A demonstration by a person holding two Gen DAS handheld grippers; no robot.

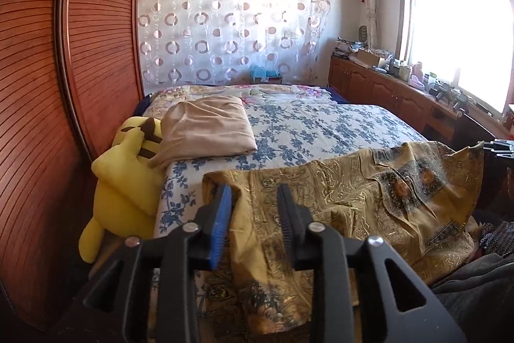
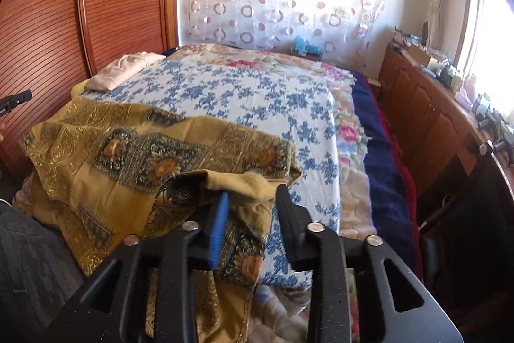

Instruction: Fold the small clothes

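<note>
The left tool (image 1: 253, 198) stands spread over the near left edge of the mustard patterned garment (image 1: 337, 198), cloth lying between its fingers but not pinched. The garment is draped rumpled across the foot of the bed (image 1: 305, 124), its near part hanging off the edge. The right tool (image 2: 252, 198) is likewise spread at a bunched right corner, pressing nothing. With both released, the overhanging fabric could slide off, undoing the fold.
</note>
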